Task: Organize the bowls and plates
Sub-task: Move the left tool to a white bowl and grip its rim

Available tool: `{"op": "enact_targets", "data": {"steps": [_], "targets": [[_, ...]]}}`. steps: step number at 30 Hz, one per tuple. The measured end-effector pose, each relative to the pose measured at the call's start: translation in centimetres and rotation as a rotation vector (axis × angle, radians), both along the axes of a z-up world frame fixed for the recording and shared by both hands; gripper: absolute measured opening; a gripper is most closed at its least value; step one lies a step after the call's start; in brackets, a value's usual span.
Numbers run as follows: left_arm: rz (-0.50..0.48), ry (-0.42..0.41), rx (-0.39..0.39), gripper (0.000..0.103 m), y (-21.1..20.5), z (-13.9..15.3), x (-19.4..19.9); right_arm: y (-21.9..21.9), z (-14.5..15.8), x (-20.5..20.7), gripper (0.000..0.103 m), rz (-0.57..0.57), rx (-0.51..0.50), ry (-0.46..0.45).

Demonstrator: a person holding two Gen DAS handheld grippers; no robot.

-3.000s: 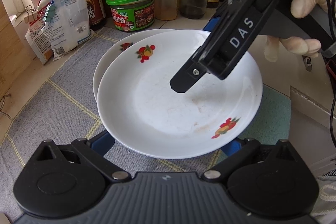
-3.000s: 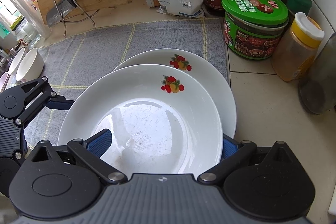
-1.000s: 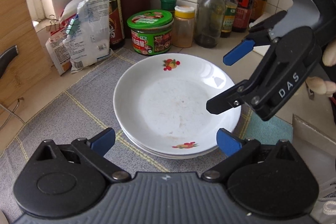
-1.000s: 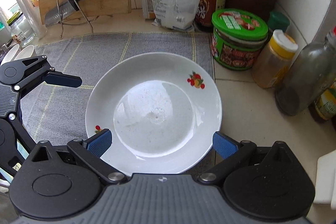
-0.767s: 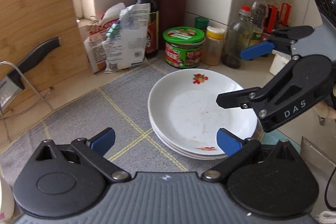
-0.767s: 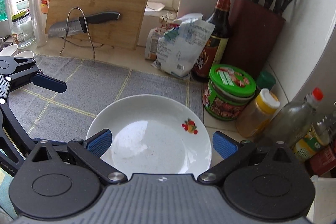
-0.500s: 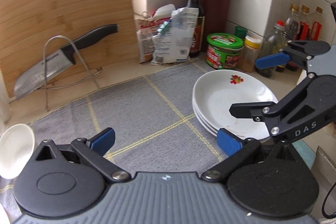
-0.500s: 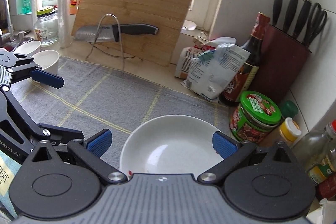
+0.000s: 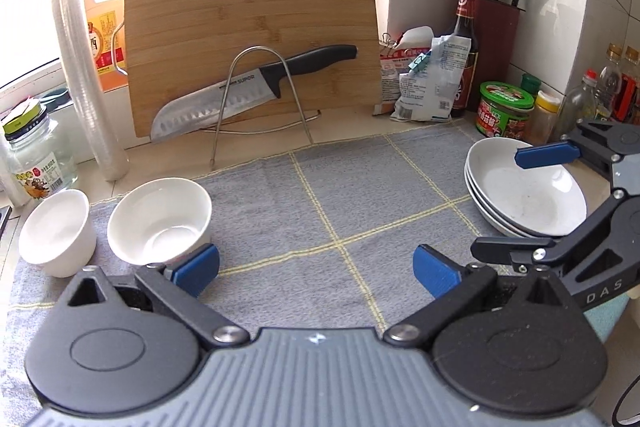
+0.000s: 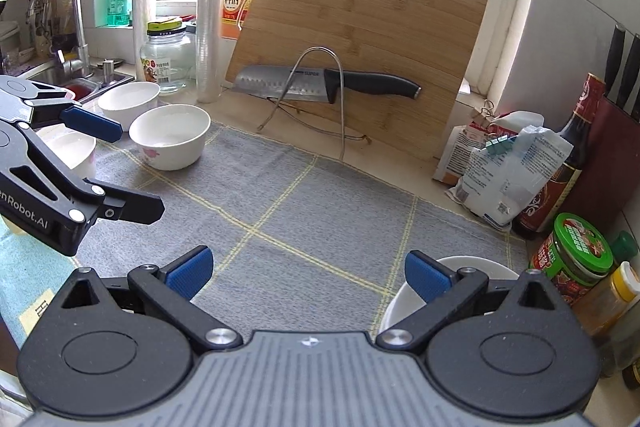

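Left wrist view: left hand-held gripper (image 9: pixel 316 269) spread wide, empty, over the grey mat (image 9: pixel 340 211); white bowl (image 9: pixel 160 221) touches its left finger; stacked plates (image 9: pixel 524 195) at the mat's right edge.
Right wrist view: right hand-held gripper (image 10: pixel 306 277) gapes, empty; plates' rim (image 10: pixel 472 263) beneath its right finger; empty bowls (image 10: pixel 170 137) far left.

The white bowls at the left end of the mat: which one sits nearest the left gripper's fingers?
The bowl fully on the grey mat, just beyond the left gripper; its left fingertip overlaps its rim. The other bowl sits farther left, at the mat's edge.
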State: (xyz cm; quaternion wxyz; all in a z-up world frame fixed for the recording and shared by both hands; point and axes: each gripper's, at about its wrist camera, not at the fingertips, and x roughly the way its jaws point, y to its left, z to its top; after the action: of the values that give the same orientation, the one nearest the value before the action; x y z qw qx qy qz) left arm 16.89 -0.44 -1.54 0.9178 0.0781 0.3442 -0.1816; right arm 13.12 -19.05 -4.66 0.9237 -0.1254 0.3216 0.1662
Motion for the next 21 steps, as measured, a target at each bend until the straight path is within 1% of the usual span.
{"op": "enact_targets", "data": {"steps": [3, 5, 9, 15, 17, 21], "targets": [[-0.021, 0.004, -0.008, 0.102, 2.5, 0.0, -0.3, 3.1, -0.3, -1.1, 0.103, -0.005, 0.002, 0.007], [-0.041, 0.011, -0.002, 0.102, 4.3, 0.0, -0.5, 5.2, -0.6, -1.7, 0.103, 0.012, 0.014, 0.035], [-0.054, 0.025, 0.023, 0.102, 7.8, -0.2, -1.1, 9.8, -1.5, -3.0, 0.103, 0.066, 0.027, 0.057], [-0.031, 0.035, 0.050, 0.102, 12.7, -0.5, -1.7, 15.6, -3.1, -4.1, 0.103, 0.096, 0.047, 0.062], [-0.019, 0.032, 0.062, 0.102, 14.0, -0.6, -1.6, 16.9, -3.5, -4.2, 0.103, 0.101, 0.047, 0.052], [0.001, 0.040, 0.068, 0.102, 16.4, -0.6, -1.1, 19.1, -4.2, -3.8, 0.103, 0.111, 0.083, 0.049]]}}
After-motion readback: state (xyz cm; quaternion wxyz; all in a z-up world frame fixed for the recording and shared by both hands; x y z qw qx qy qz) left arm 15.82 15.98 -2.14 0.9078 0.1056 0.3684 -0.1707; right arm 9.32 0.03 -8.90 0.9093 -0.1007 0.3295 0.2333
